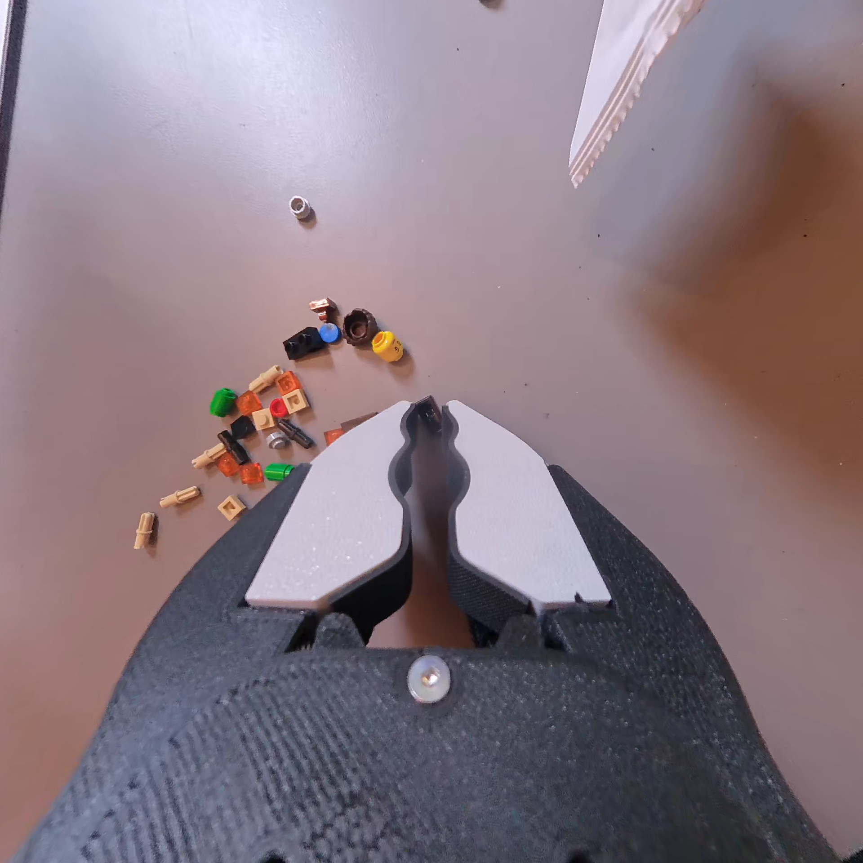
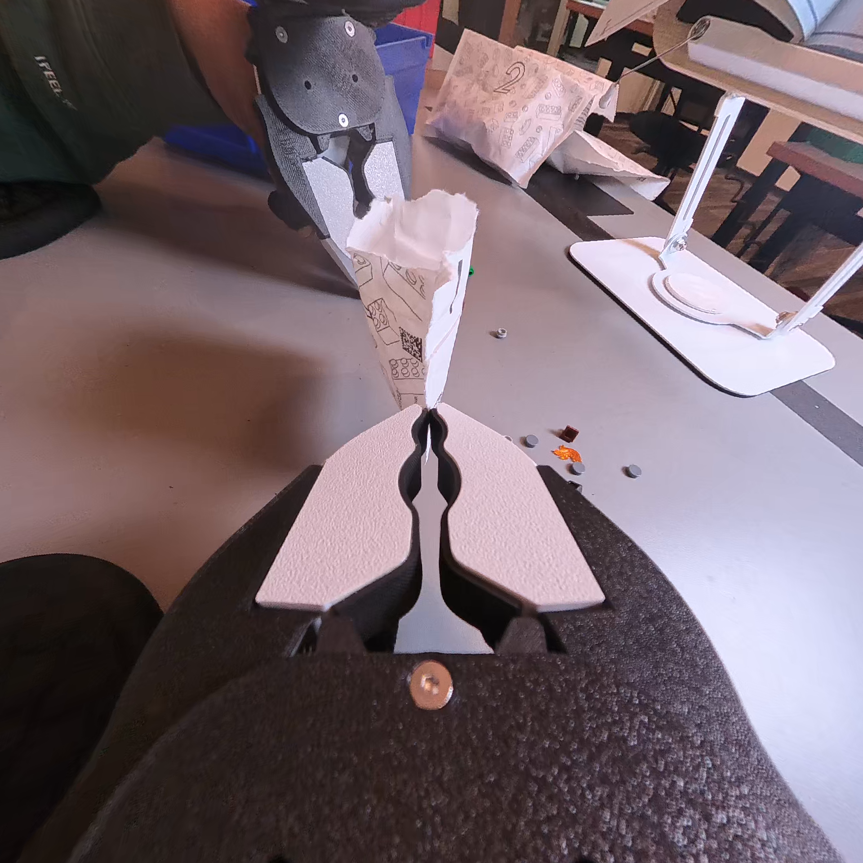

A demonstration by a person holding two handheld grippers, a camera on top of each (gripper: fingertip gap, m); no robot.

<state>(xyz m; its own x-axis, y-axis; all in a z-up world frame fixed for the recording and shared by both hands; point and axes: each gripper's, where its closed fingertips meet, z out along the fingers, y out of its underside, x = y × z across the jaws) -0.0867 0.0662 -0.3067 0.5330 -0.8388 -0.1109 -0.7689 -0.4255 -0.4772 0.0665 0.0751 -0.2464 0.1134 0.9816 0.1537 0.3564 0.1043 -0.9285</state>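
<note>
We count two grippers: left gripper [image 1: 428, 413] pinches one small dark-brown plastic brick [image 1: 429, 412]; right gripper [image 2: 429, 413] clamps one torn, printed paper bag [image 2: 413, 299].

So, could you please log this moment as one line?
left claw: shut on small dark brown brick | right claw: shut on torn paper bag | loose bricks on grey table
</note>
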